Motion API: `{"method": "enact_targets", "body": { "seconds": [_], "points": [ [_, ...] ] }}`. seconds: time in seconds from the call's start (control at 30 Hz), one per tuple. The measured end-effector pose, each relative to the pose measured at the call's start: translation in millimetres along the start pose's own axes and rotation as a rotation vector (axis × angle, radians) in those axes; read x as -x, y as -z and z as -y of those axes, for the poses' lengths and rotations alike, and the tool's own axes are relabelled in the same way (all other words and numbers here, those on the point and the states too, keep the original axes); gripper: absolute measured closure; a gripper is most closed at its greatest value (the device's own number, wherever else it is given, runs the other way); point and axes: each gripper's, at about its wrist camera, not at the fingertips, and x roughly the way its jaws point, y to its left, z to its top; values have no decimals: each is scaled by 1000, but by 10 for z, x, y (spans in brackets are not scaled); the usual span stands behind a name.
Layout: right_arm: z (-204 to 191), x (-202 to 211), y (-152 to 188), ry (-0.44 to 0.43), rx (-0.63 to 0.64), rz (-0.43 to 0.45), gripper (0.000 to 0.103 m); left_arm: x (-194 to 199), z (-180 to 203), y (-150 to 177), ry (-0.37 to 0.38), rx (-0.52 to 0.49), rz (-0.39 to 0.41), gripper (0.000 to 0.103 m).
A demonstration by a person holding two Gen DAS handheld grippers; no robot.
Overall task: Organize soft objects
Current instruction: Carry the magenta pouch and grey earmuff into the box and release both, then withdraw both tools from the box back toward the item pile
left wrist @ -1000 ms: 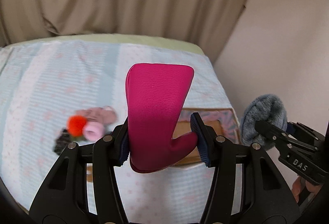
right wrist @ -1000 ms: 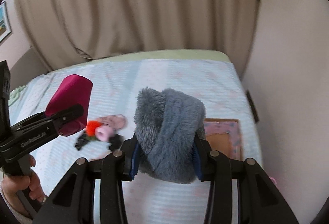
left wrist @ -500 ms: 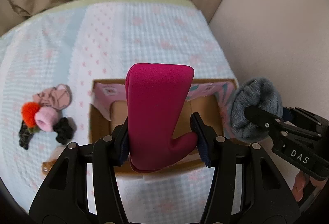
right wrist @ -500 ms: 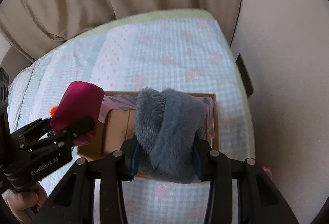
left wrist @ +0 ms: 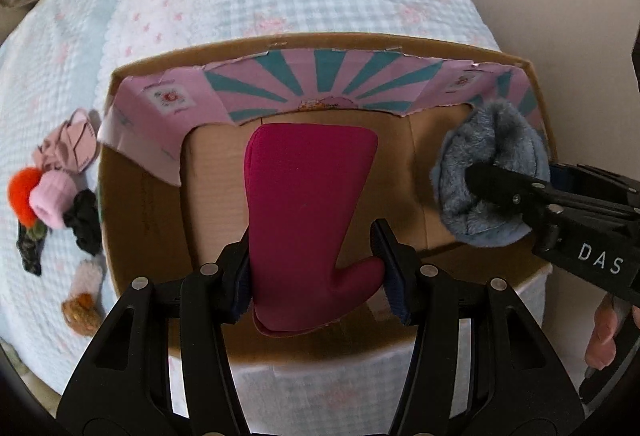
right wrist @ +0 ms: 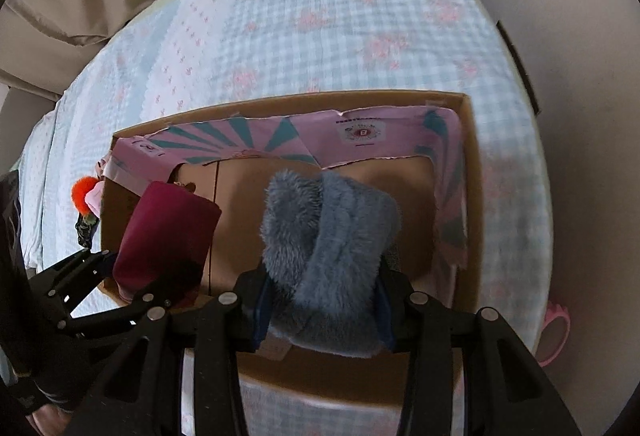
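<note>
Both grippers have dropped over the cardboard box (left wrist: 140,236), your left gripper (left wrist: 314,268) clamping the magenta mitt (left wrist: 308,204), right gripper (right wrist: 320,300) the grey furry piece (right wrist: 328,236); next, you release both inside.

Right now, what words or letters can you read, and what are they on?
"DAS": white letters on the right gripper, seen from the left wrist.
Pink labels inside the box: print too small and blurred to read.
Lettering on the left gripper in the right wrist view: too dark to read.
</note>
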Motion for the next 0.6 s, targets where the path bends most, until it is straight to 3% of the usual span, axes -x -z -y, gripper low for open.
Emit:
{"method": "enact_targets", "body": {
  "seconds": [0.03,0.07,0.13,0.17,0.2,0.23,0.6],
  "points": [
    [-10,-35,-35,-5,6,-8,63,-10,10,-23,-6,-5,-2,53],
    [-26,-65,-66,-6,12,-14,63,-25,19,-48,-12,-12,-2,45],
    [-61,-115,-124,-4,27,-16,51,-40,24,-109,0,-29,20,11],
    [-63,-139,-143,-6,24,-21,33,-42,30,-127,0,-40,30,1],
    [-52,-176,-162,-19,12,-29,6,-53,42,-138,-19,-54,25,1],
    [-45,-197,-178,-27,5,-34,0,-62,52,-139,-47,-67,18,1],
    [-100,-171,-100,-22,1,-14,0,2,-18,-24,-58,-93,23,1]
  ]
}}
